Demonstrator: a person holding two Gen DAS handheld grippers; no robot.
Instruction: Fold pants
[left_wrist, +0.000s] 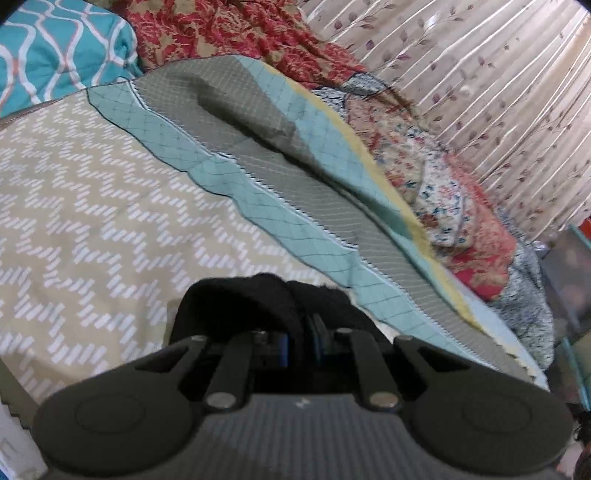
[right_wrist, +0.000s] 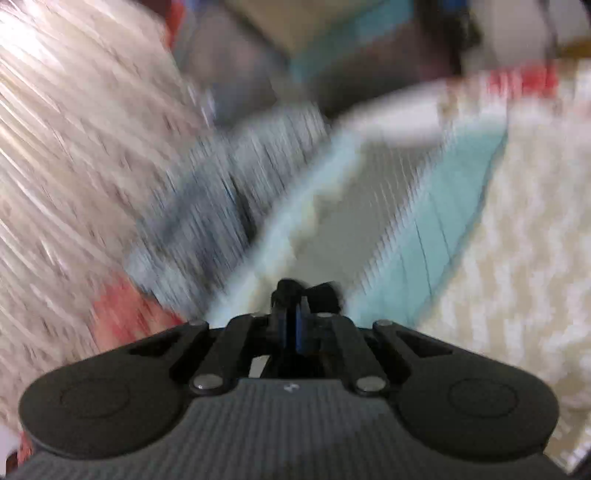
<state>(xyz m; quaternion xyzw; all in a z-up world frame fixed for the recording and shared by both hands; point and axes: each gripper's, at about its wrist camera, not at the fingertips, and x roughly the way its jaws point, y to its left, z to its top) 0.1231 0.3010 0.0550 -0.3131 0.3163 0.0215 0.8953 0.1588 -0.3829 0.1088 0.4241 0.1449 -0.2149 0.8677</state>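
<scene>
In the left wrist view my left gripper (left_wrist: 303, 325) is shut on a bunch of black fabric, the pants (left_wrist: 258, 299), which drapes over its fingertips above the bed. In the right wrist view, which is badly motion-blurred, my right gripper (right_wrist: 295, 317) is shut on a small tuft of the same black pants (right_wrist: 314, 293). The rest of the pants is hidden below both grippers.
A bedspread (left_wrist: 92, 206) with beige zigzag, teal and grey bands covers the bed. A teal pillow (left_wrist: 55, 48) and a red floral blanket (left_wrist: 240, 33) lie at its far end. Floral bedding (left_wrist: 443, 206) is heaped along the curtain (left_wrist: 498, 74).
</scene>
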